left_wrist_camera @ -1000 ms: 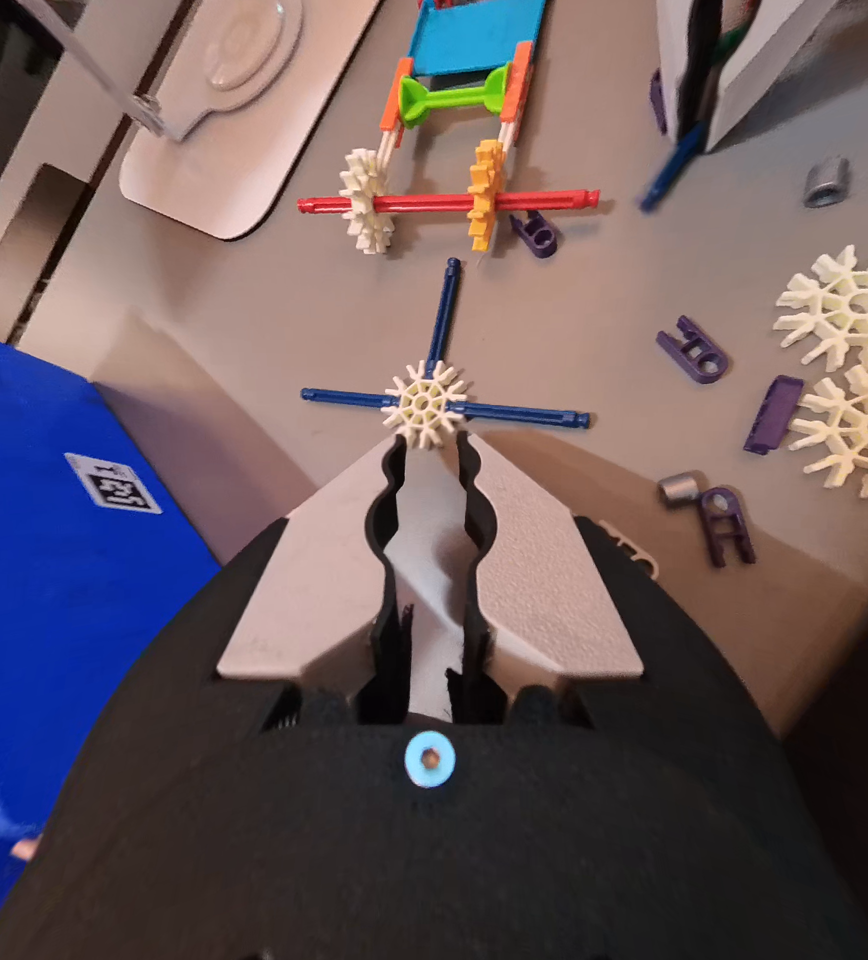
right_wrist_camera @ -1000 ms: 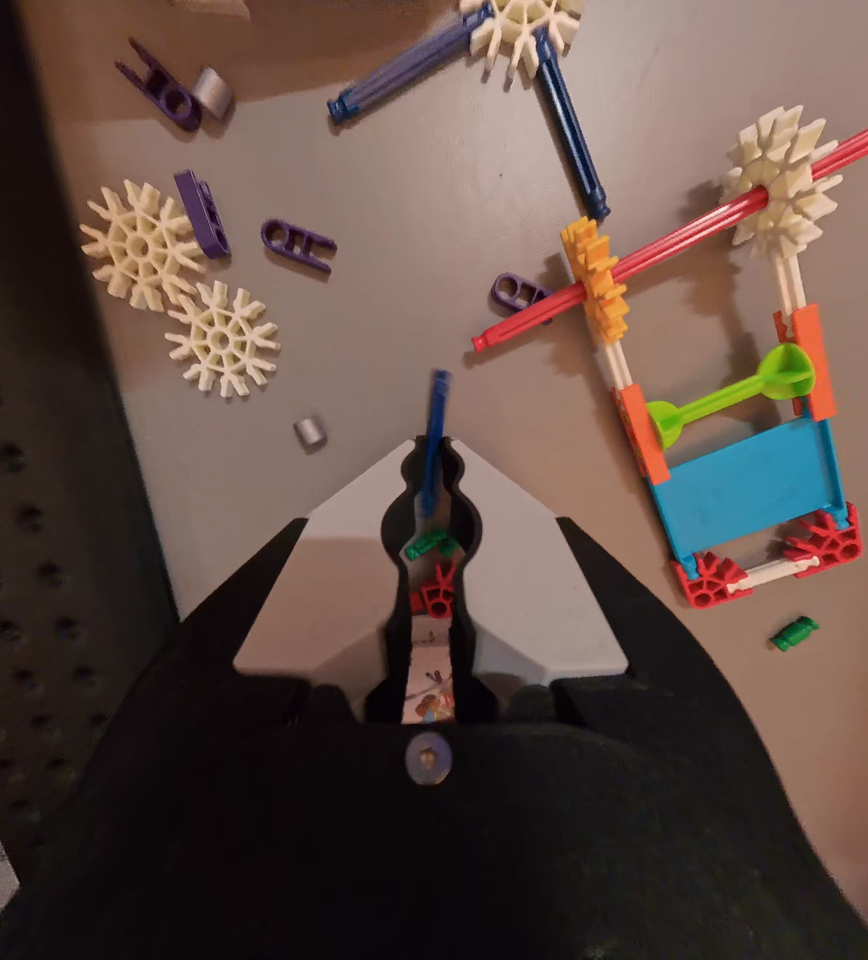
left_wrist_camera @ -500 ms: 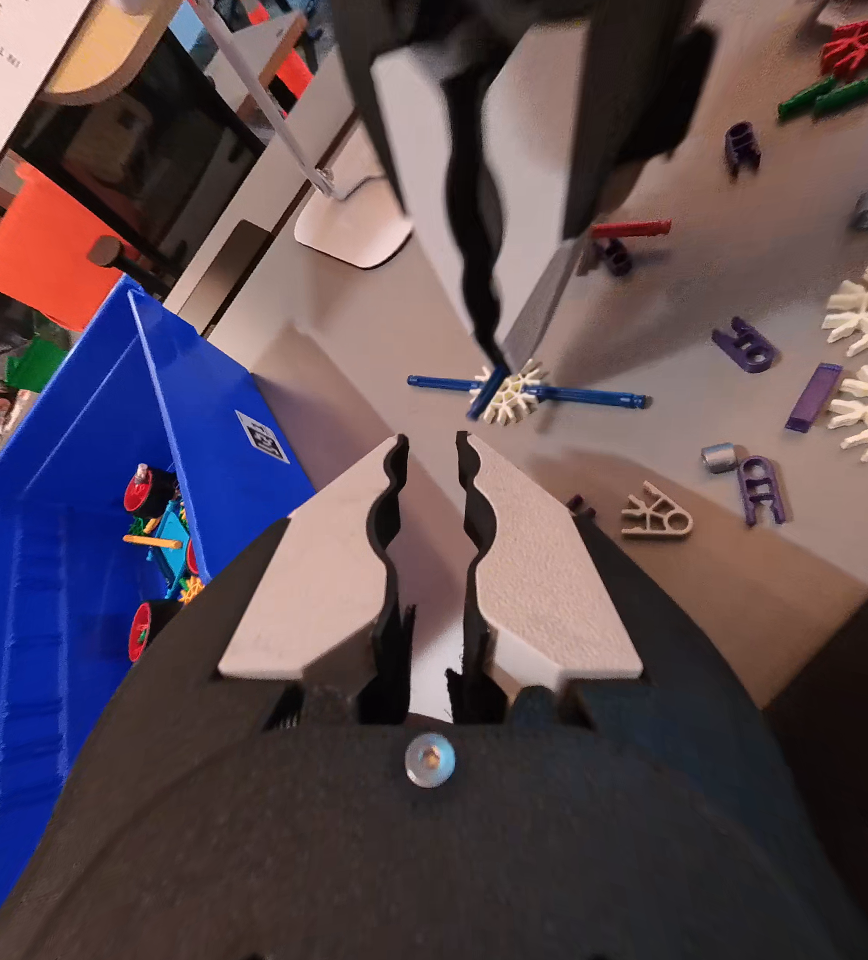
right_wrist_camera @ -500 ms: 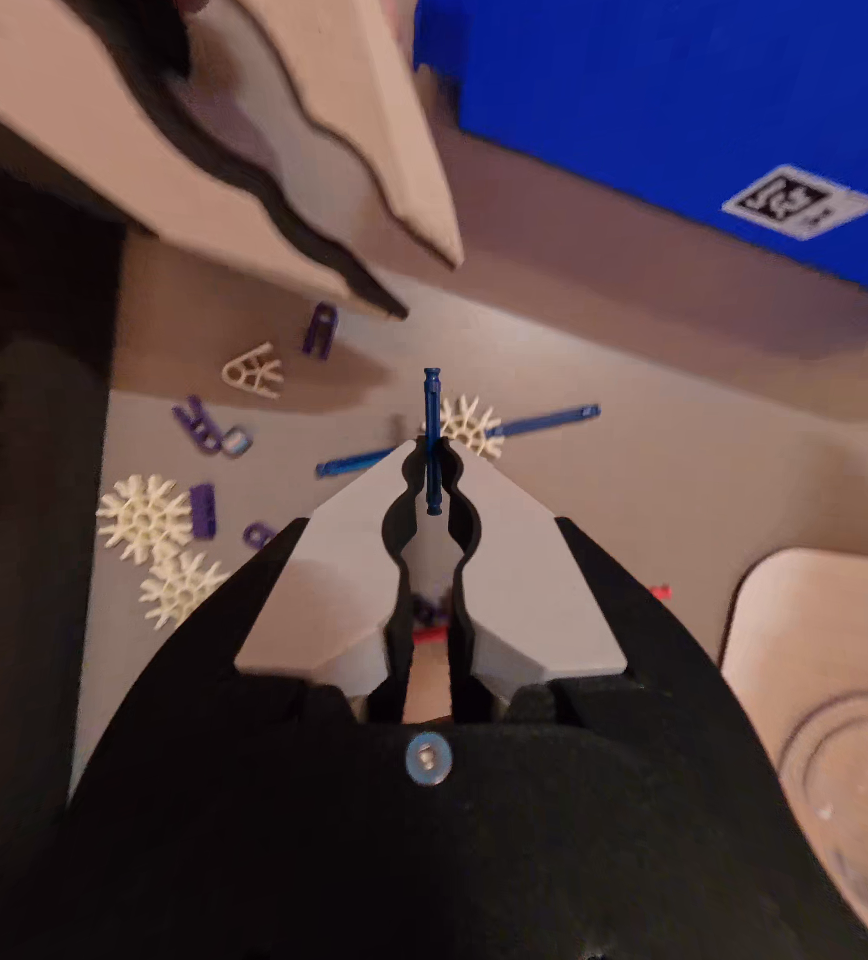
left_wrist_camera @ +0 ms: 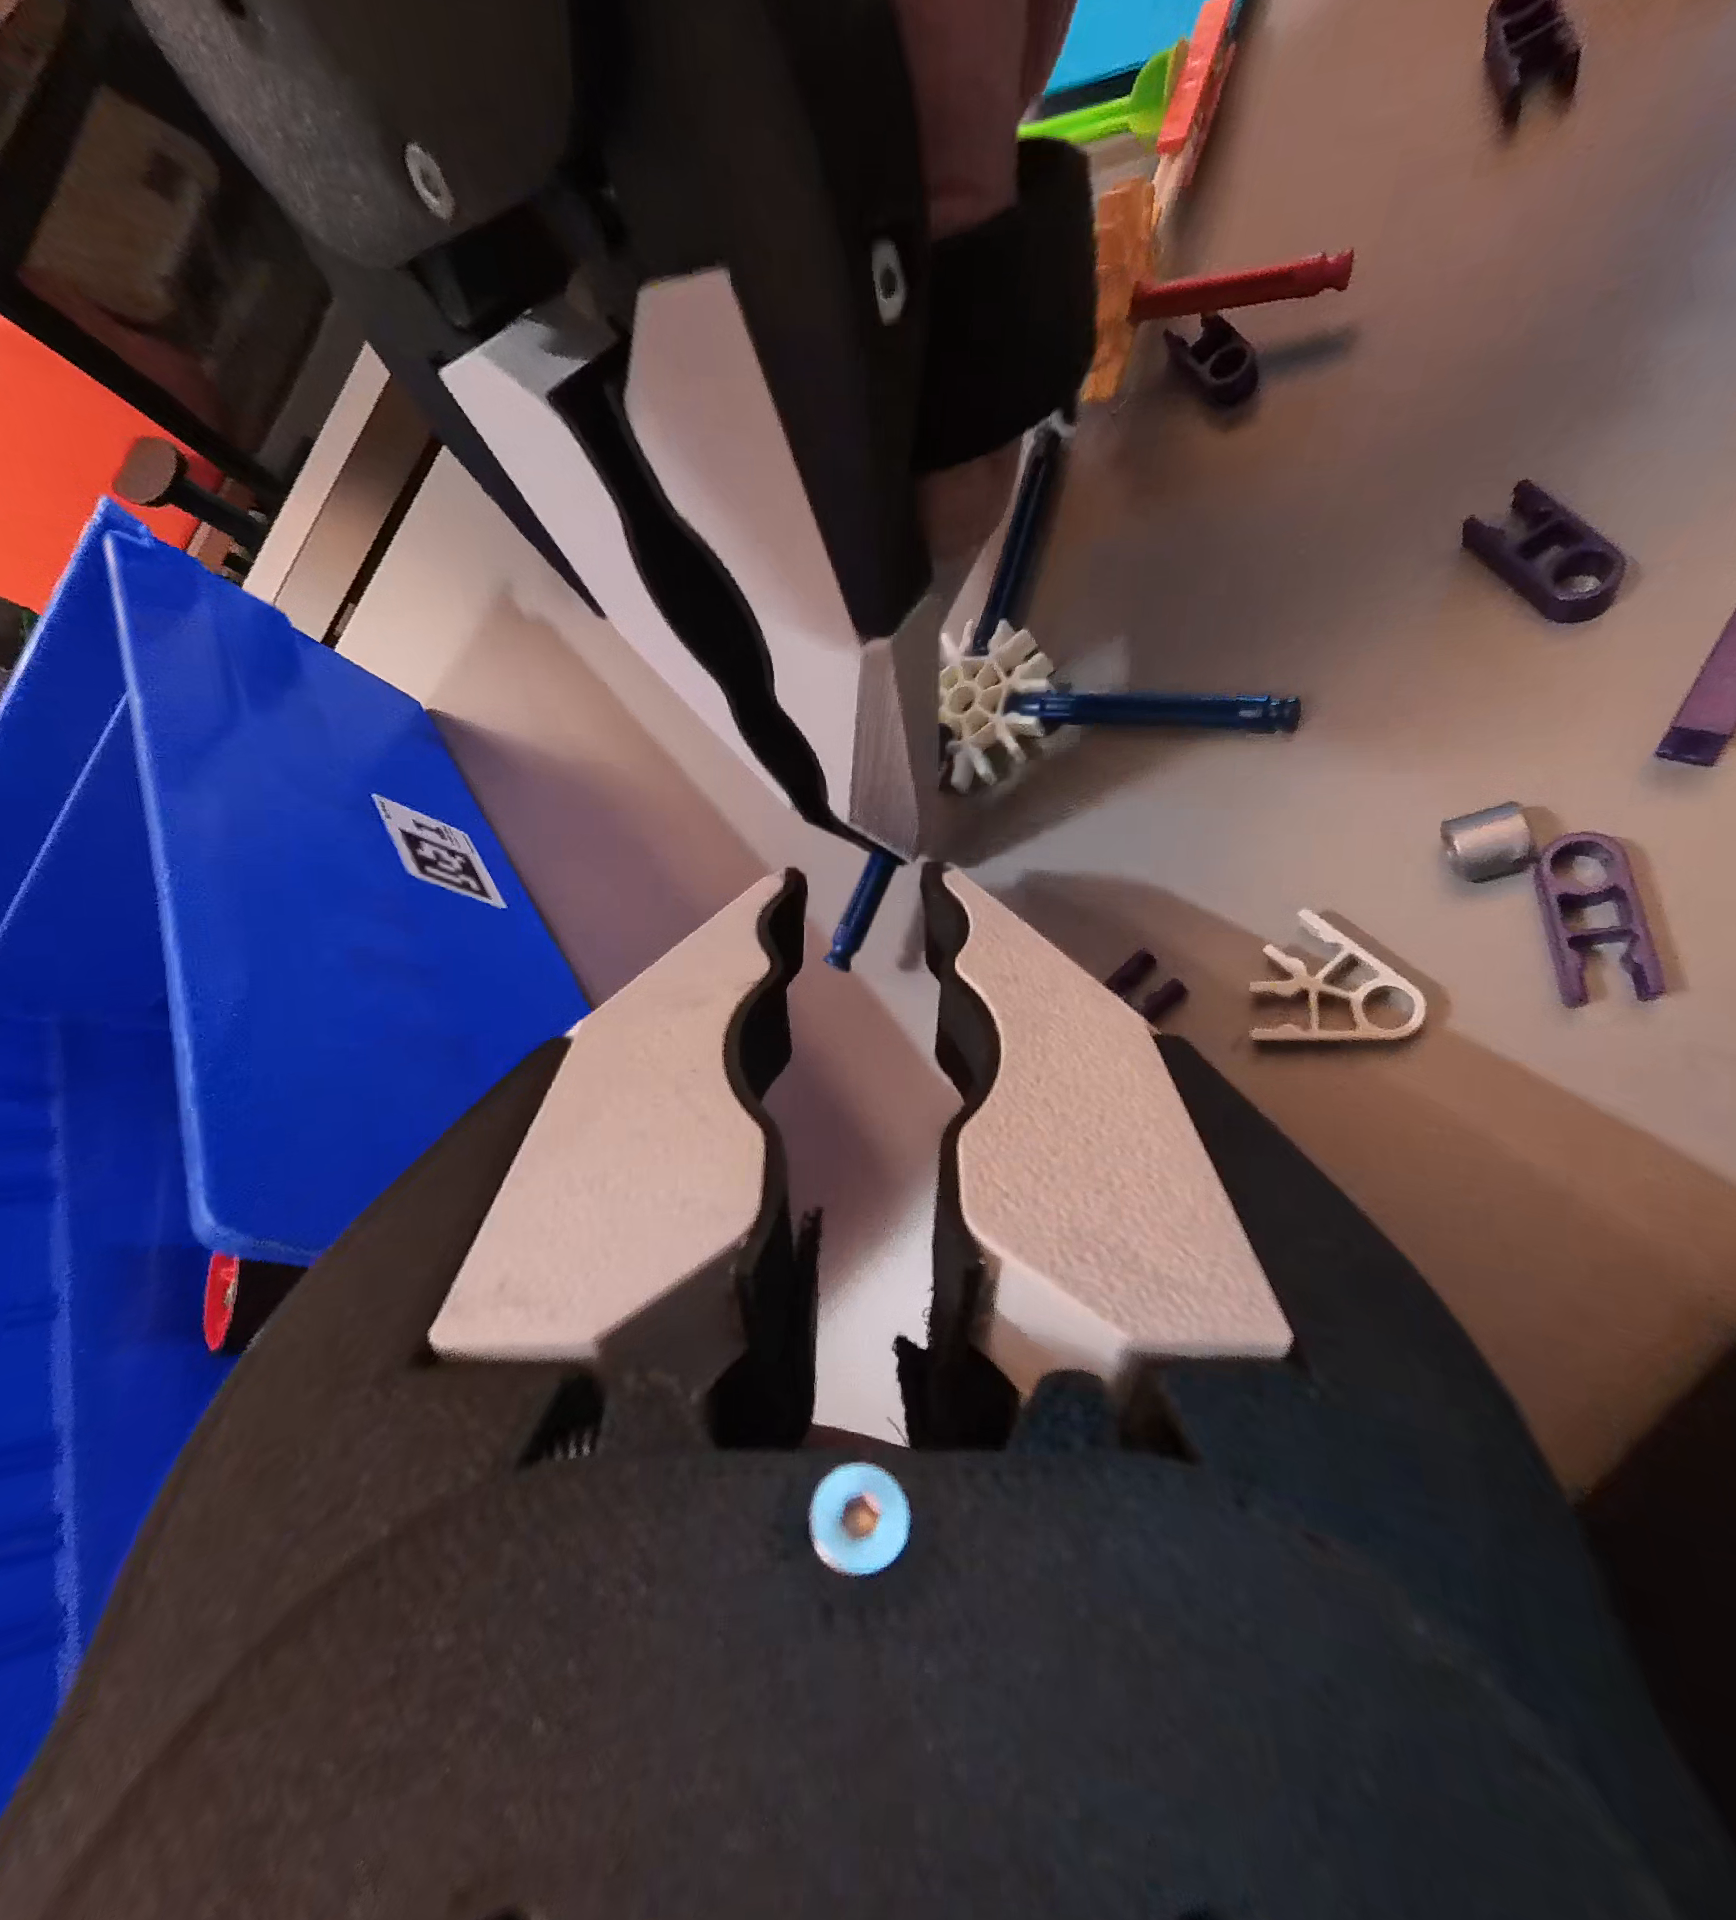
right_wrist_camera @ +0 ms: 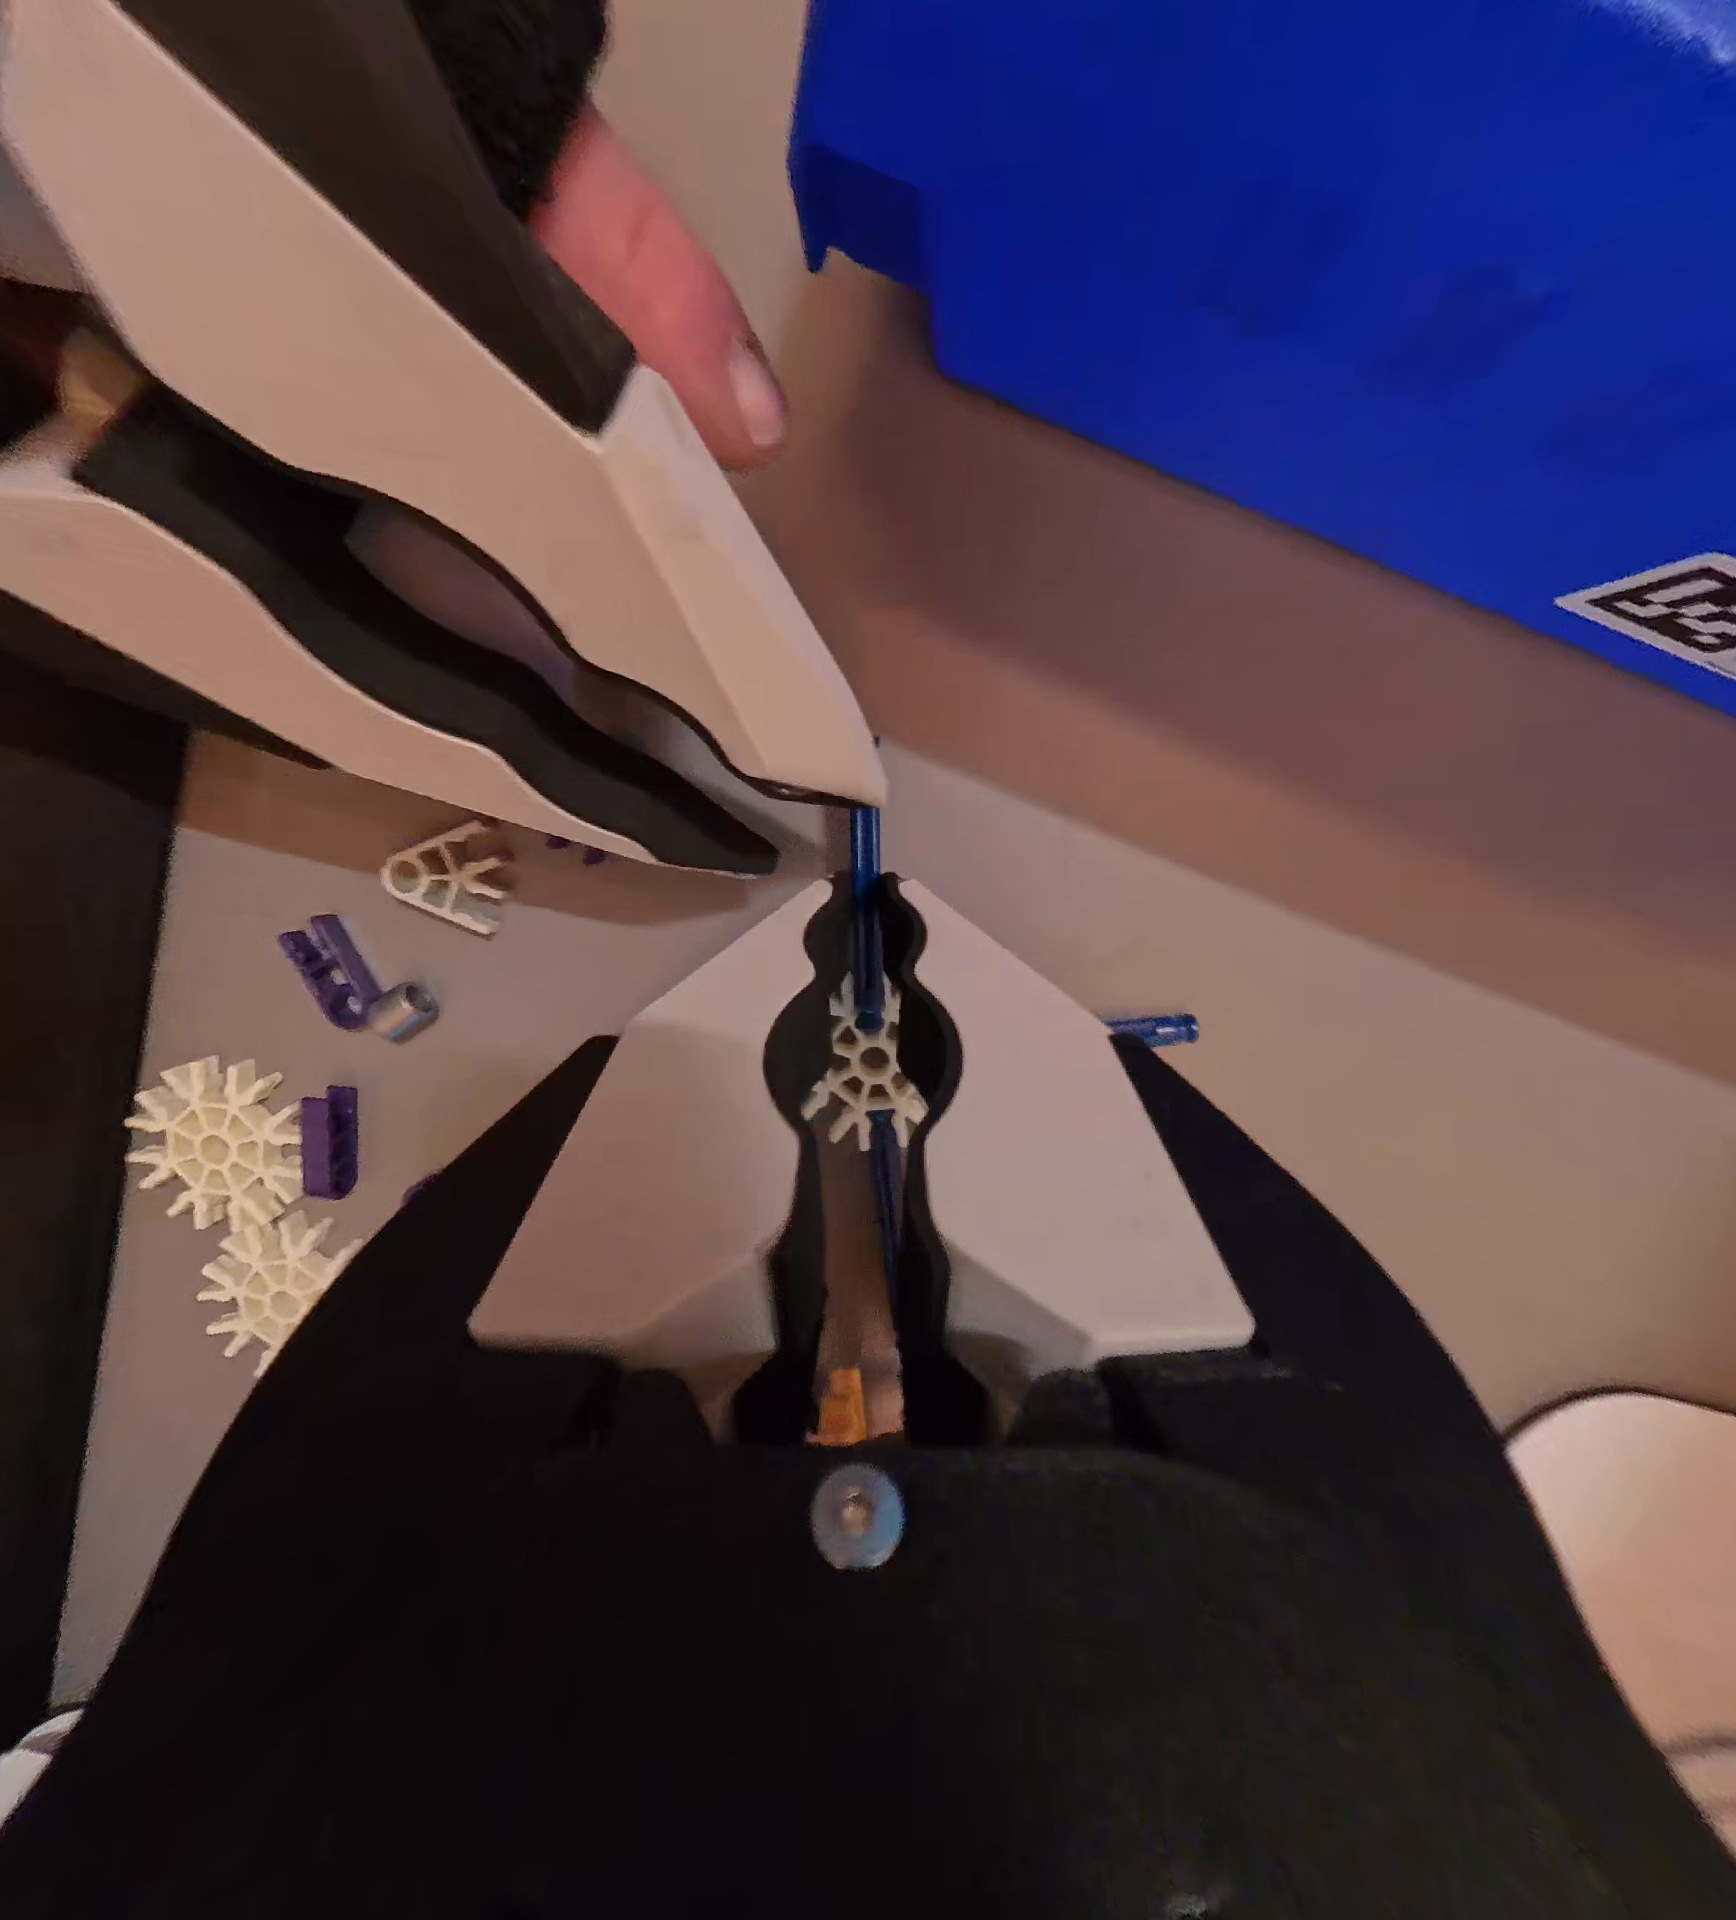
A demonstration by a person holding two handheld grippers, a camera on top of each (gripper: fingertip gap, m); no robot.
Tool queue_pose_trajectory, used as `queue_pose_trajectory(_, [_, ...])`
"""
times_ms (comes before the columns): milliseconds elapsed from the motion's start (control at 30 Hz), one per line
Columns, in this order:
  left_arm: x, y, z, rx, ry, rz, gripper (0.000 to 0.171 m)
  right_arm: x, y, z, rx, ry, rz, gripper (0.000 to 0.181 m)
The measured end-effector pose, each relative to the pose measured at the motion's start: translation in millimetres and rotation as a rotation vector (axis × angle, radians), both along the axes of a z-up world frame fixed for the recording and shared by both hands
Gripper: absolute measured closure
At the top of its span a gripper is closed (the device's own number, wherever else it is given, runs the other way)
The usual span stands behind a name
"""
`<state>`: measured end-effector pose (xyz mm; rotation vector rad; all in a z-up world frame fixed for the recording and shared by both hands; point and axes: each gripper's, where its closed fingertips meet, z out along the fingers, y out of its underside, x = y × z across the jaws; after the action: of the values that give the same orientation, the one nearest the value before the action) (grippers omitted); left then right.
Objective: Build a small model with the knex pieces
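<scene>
My right gripper is shut on a short blue rod that sticks out past its tips. In the left wrist view the right gripper comes down from above, and the rod's free end lies between the open fingers of my left gripper. In the right wrist view the left gripper reaches in from the upper left, its tips on either side of the rod's end. Both are above the table. A small white snowflake connector with blue rods plugged in lies on the table below; it also shows in the right wrist view.
A blue bin stands close on the left. Loose parts lie to the right: purple clips, a grey spacer, a white fan-shaped connector and large white snowflakes. A red rod of a coloured assembly lies farther back. Both grippers' tips are close together, under 4 cm apart. Between my left fingertips and the white fan-shaped connector there is roughly 7 centimeters. Seen from the right wrist view as well.
The two grippers have closed in on each other. The right gripper has carried the blue rod up to the left gripper, whose open fingers now flank the rod's end.
</scene>
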<state>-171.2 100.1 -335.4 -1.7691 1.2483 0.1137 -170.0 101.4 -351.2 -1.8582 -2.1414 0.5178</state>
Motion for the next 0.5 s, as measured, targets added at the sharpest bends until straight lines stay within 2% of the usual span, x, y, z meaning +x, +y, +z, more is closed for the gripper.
queue_pose_trajectory(267, [2, 4, -15, -0.039, 0.046, 0.004, 0.151, -1, -2, -6, 0.009, -0.015, 0.016, 0.178])
queue_pose_trajectory(333, [1, 4, -17, -0.047, 0.049, 0.006, 0.153, -1, 0, -5, 0.017, -0.016, 0.010, 0.173])
queue_pose_trajectory(500, [0, 7, -17, -0.050, 0.043, 0.018, 0.151, 4, 4, 4, 0.024, 0.014, -0.017, 0.169])
